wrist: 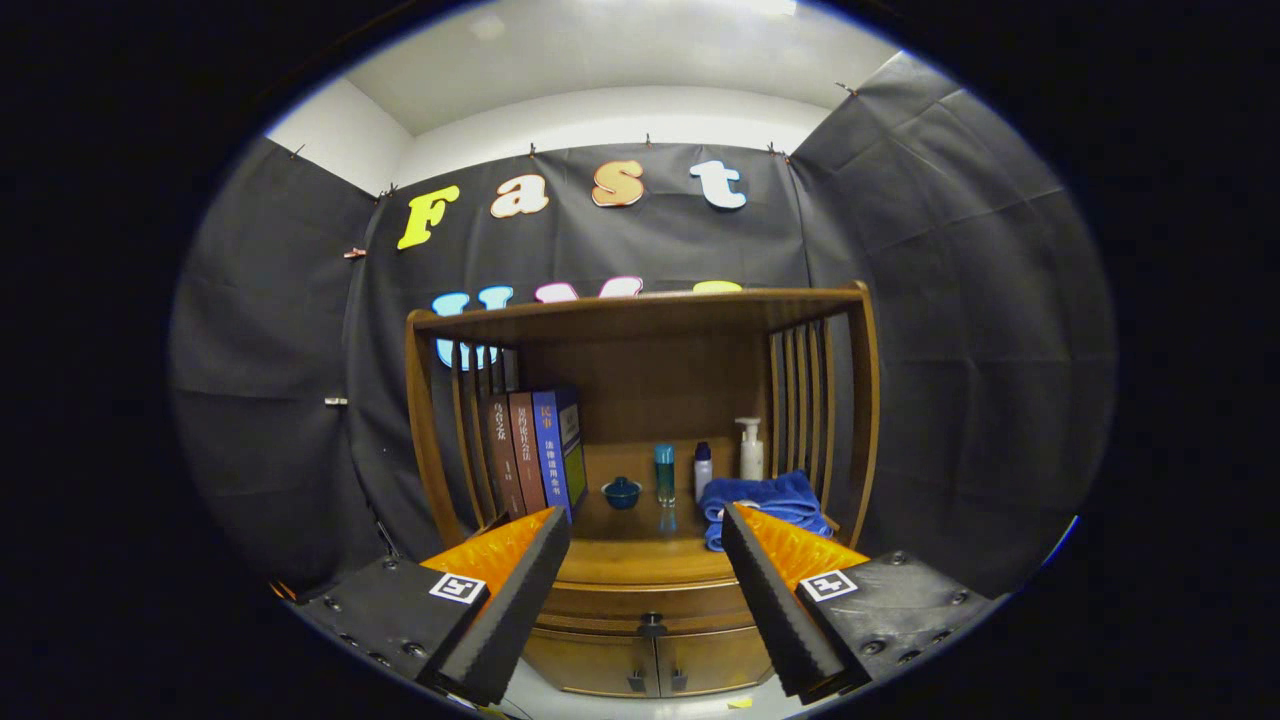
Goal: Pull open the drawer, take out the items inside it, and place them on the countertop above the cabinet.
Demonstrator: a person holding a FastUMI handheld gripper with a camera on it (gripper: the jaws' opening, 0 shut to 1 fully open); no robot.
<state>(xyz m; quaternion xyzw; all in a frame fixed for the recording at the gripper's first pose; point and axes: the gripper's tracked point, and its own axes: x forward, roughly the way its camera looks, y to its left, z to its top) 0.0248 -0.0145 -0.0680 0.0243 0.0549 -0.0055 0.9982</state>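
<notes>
The wooden cabinet point(640, 470) stands beyond the spread, empty-handed gripper point(645, 525), its closed drawer point(645, 605) (contents hidden) below the countertop point(640, 545), which holds books point(530, 450), a blue towel point(765, 500), three bottles point(703, 465) and a small bowl point(621, 492).

cabinet point(640, 560): glossy varnished wood | towel point(765, 500): soft fluffy cloth | gripper point(645, 545), fingers spread wide: ridged matt pads point(525, 590)

The tool point(645, 530) is level, its two fingers spread wide apart, gripping nothing.
</notes>
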